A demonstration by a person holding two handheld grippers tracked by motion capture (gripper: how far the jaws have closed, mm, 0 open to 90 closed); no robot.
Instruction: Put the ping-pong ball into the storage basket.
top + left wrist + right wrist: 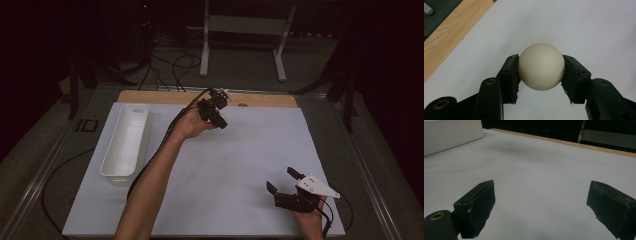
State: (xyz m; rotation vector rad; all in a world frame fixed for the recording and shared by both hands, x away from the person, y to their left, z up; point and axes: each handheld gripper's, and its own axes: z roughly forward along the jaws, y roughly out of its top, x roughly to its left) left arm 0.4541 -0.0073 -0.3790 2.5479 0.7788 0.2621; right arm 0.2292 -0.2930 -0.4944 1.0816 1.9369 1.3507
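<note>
A cream ball [541, 66] sits between the black pads of my left gripper [541, 58], which is shut on it from both sides. In the high view the left gripper [216, 114] is held above the far middle of the white mat [240, 150], near the wooden table edge [150, 96]. My right gripper [281, 179] rests low at the near right of the mat, its jaws wide apart. In the right gripper view the right gripper [542, 186] is open with only bare mat between its pads.
A long white bin [107, 150] lies along the mat's left side; its wall [449, 132] also appears at the top left of the right gripper view. Beyond the table stand a metal frame [245, 25] and loose cables [170, 65] on the dark floor.
</note>
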